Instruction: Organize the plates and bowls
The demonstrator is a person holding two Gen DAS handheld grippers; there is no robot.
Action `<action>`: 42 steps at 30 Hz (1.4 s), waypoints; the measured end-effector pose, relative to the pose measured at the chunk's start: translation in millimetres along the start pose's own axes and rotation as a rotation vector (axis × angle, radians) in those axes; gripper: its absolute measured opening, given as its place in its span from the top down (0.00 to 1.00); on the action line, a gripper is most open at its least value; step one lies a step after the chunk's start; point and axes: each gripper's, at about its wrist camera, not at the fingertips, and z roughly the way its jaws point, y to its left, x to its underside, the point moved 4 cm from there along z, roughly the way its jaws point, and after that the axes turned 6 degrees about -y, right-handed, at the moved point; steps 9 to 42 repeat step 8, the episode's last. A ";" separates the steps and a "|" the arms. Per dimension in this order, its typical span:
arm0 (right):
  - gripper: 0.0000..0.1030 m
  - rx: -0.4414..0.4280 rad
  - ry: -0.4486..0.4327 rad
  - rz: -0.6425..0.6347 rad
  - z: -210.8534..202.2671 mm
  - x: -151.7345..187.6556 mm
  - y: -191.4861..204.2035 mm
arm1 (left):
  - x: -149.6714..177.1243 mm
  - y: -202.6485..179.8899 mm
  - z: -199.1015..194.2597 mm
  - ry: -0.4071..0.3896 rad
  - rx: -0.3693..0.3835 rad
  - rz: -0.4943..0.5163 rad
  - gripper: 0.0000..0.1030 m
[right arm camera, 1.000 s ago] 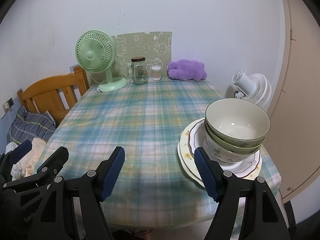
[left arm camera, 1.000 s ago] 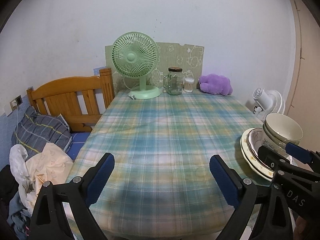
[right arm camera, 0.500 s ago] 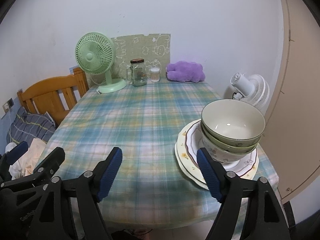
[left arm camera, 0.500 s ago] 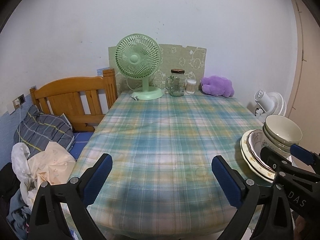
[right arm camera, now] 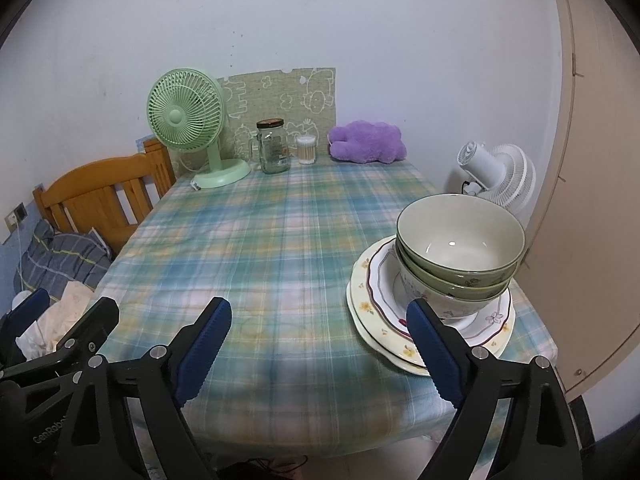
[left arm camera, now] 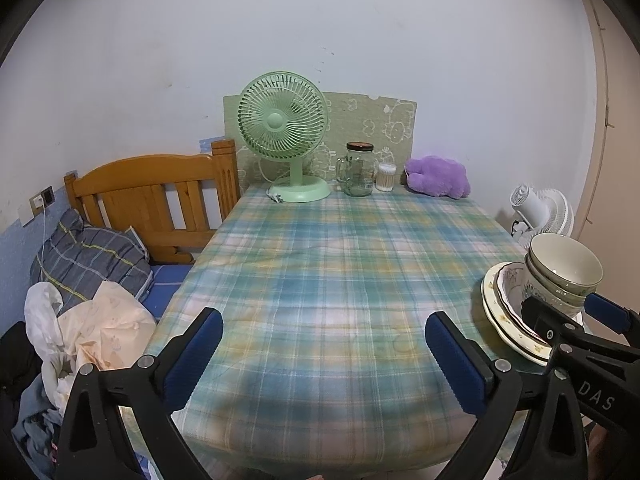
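Note:
A stack of green bowls (right arm camera: 460, 248) sits on stacked floral plates (right arm camera: 374, 312) at the table's near right corner; the stack also shows in the left wrist view (left arm camera: 560, 276). My right gripper (right arm camera: 320, 352) is open and empty, held above the table's front edge just left of the stack. My left gripper (left arm camera: 320, 356) is open and empty over the front middle of the plaid tablecloth (left arm camera: 332, 280). The right gripper's black frame hides the near edge of the plates in the left wrist view.
At the table's back stand a green desk fan (right arm camera: 188, 128), a glass jar (right arm camera: 274, 152), a cotton swab tub (right arm camera: 306, 150) and a purple plush (right arm camera: 366, 142). A wooden bed with clothes (left arm camera: 92, 272) lies left. A white fan (right arm camera: 496, 172) and a door are right.
Both grippers have drawn back and risen slightly from the table; the scene appears a little farther away. The bowls and plates have not moved.

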 end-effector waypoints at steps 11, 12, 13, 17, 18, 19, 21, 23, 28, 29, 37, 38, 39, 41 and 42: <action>0.11 0.003 -0.012 -0.005 -4.5 -0.9 2.3 | -0.9 0.9 -1.0 -0.001 -0.001 -0.004 0.00; 0.11 0.003 -0.012 -0.005 -4.5 -0.9 2.3 | -0.9 0.9 -1.0 -0.001 -0.001 -0.004 0.00; 0.11 0.003 -0.012 -0.005 -4.5 -0.9 2.3 | -0.9 0.9 -1.0 -0.001 -0.001 -0.004 0.00; 0.11 0.003 -0.012 -0.005 -4.5 -0.9 2.3 | -0.9 0.9 -1.0 -0.001 -0.001 -0.004 0.00; 0.11 0.003 -0.012 -0.005 -4.5 -0.9 2.3 | -0.9 0.9 -1.0 -0.001 -0.001 -0.004 0.00; 0.11 0.003 -0.012 -0.005 -4.5 -0.9 2.3 | -0.9 0.9 -1.0 -0.001 -0.001 -0.004 0.00; 0.11 0.003 -0.012 -0.005 -4.5 -0.9 2.3 | -0.9 0.9 -1.0 -0.001 -0.001 -0.004 0.00; 0.11 0.003 -0.012 -0.005 -4.5 -0.9 2.3 | -0.9 0.9 -1.0 -0.001 -0.001 -0.004 0.00; 0.11 0.003 -0.012 -0.005 -4.5 -0.9 2.3 | -0.9 0.9 -1.0 -0.001 -0.001 -0.004 0.00; 0.11 0.003 -0.012 -0.005 -4.5 -0.9 2.3 | -0.9 0.9 -1.0 -0.001 -0.001 -0.004 0.00; 0.11 0.003 -0.012 -0.005 -4.5 -0.9 2.3 | -0.9 0.9 -1.0 -0.001 -0.001 -0.004 0.00; 0.11 0.003 -0.012 -0.005 -4.5 -0.9 2.3 | -0.9 0.9 -1.0 -0.001 -0.001 -0.004 0.00; 0.11 0.003 -0.012 -0.005 -4.5 -0.9 2.3 | -0.9 0.9 -1.0 -0.001 -0.001 -0.004 0.00; 0.11 0.003 -0.012 -0.005 -4.5 -0.9 2.3 | -0.9 0.9 -1.0 -0.001 -0.001 -0.004 0.00; 0.11 0.003 -0.012 -0.005 -4.5 -0.9 2.3 | -0.9 0.9 -1.0 -0.001 -0.001 -0.004 0.00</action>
